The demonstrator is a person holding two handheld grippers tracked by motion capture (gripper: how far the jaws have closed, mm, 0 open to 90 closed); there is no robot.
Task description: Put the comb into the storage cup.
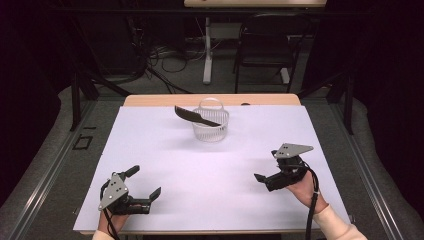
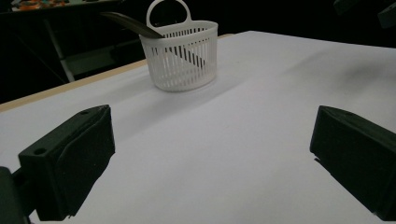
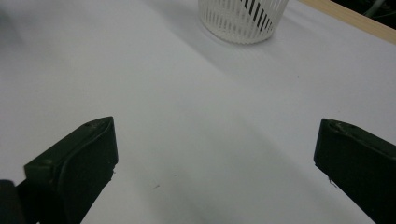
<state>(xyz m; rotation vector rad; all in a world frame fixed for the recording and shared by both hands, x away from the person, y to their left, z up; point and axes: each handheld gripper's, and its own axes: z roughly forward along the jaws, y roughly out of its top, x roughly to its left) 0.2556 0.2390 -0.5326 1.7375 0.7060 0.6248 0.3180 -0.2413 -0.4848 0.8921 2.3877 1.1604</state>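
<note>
Plainly, both claws, left (image 1: 145, 187) and right (image 1: 265, 172), gape empty; grabbing the overhanging black knife (image 1: 196, 116) could tip the light basket (image 1: 210, 131).

white slotted plastic basket (image 1: 210, 125) with loop handle, upright, 12 o'clock on the white table cover, near the far edge, black knife-like utensil (image 1: 192, 116) standing in it, tilted, upper end sticking out past the rim toward 10 o'clock

White-covered worktop (image 1: 210, 170), a wooden strip bare along its far edge. One white slatted basket (image 1: 210, 125) stands near the far edge, about midway across, a black utensil (image 1: 192, 116) leaning out of it.
</note>
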